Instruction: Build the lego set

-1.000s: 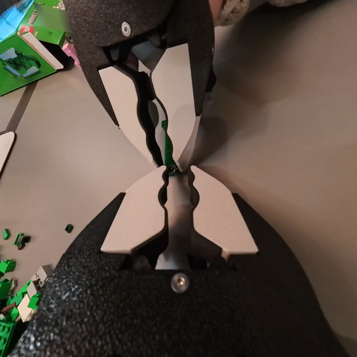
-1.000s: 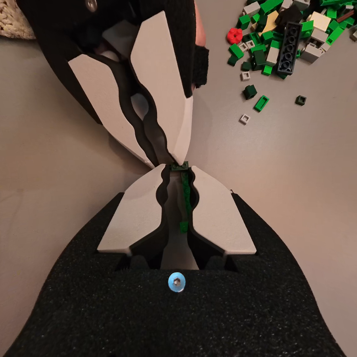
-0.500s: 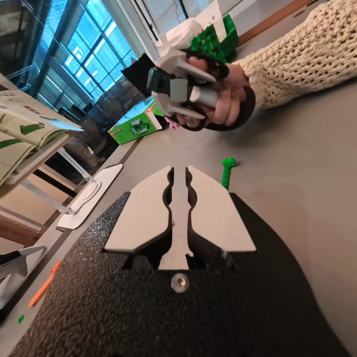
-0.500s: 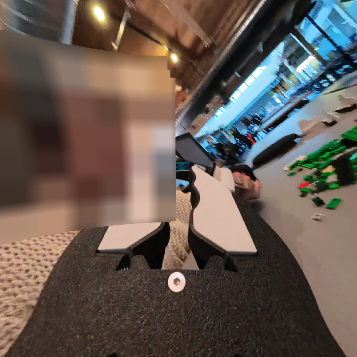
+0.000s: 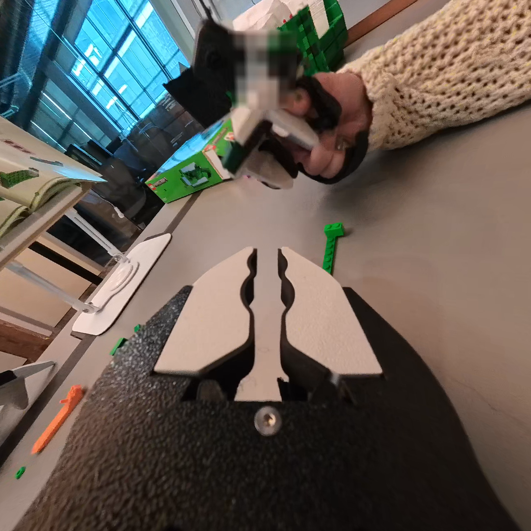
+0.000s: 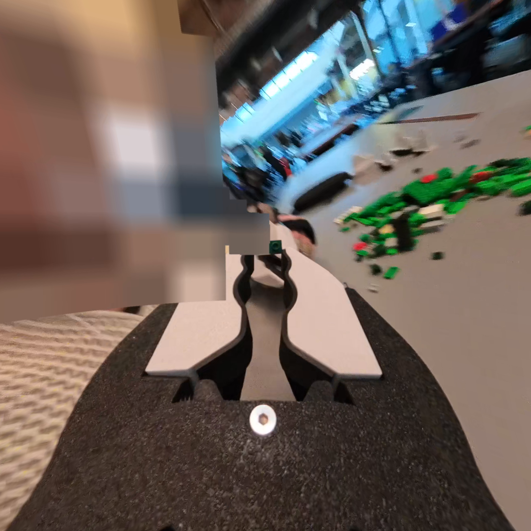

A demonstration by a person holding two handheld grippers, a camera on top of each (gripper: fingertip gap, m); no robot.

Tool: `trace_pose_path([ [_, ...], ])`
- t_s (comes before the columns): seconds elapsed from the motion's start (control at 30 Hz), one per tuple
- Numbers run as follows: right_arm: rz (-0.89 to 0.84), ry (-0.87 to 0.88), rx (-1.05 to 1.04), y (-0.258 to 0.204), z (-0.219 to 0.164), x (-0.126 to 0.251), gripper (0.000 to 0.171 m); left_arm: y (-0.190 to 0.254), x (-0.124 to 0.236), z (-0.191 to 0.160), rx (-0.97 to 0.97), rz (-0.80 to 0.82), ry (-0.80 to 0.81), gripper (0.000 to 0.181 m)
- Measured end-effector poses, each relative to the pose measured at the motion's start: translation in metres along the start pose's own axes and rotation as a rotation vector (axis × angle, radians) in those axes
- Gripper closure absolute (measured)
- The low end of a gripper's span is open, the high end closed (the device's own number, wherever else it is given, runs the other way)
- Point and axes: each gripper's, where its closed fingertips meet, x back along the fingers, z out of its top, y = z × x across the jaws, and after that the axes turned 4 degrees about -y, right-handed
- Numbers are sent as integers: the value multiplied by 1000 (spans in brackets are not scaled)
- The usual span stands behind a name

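Observation:
In the left wrist view my left gripper (image 5: pixel 267 251) hovers low over the grey table (image 5: pixel 445 301). Its jaws stand a narrow gap apart with nothing between them. A long bright green plate with a small brick on its far end (image 5: pixel 330 253) lies on the table just right of the fingertips. My right gripper (image 5: pixel 247 161) hangs farther back, blurred, held by a hand in a knit sleeve (image 5: pixel 448 71), with something dark green at its tip. In the right wrist view a small dark green piece (image 6: pixel 275 246) sits at the right gripper's (image 6: pixel 268 253) tip. A blur patch hides the left fingertip.
A pile of loose green, grey and red bricks (image 6: pixel 425 201) lies on the table at the right. A green set box (image 5: pixel 189 175) and a green built block (image 5: pixel 319 37) stand at the back. A booklet stand (image 5: pixel 123 284) and an orange tool (image 5: pixel 57 419) are at the left.
A second ago both grippers met tip to tip over the table around the long green plate. They have parted and tilted up, and the plate now lies on the table.

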Motion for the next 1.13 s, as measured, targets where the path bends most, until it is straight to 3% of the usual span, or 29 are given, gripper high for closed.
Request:
trace_pose_path([
  [0.03, -81, -63, 86, 4, -6, -2, 154, -3, 1, 3, -7, 21, 12, 167],
  [0.1, -198, -186, 188, 11, -17, -6, 154, -10, 6, 13, -81, 108, 54, 163],
  [0.2, -210, -245, 182, 7, -26, -18, 153, -11, 15, 30, -290, 232, 104, 161],
  [0.3, -222, -308, 197, 8, -39, -26, 153, -2, 14, 34, -411, 255, 100, 159],
  [0.47, -159, -307, 160, -2, -44, -38, 154, 3, 4, 21, -450, 230, 30, 151],
  [0.73, -115, -283, 130, -9, -44, -43, 153, 6, 9, 28, -436, 212, 67, 172],
  [0.8, -133, -246, 168, -8, -37, -42, 150, 2, 10, 30, -286, 168, 96, 172],
  [0.93, -253, -188, 343, 3, -24, -31, 137, -15, 23, 40, 263, -45, 257, 172],
  [1.13, -309, -143, 546, -1, -17, -28, 137, -35, 51, 55, 1008, -548, 560, 172],
])
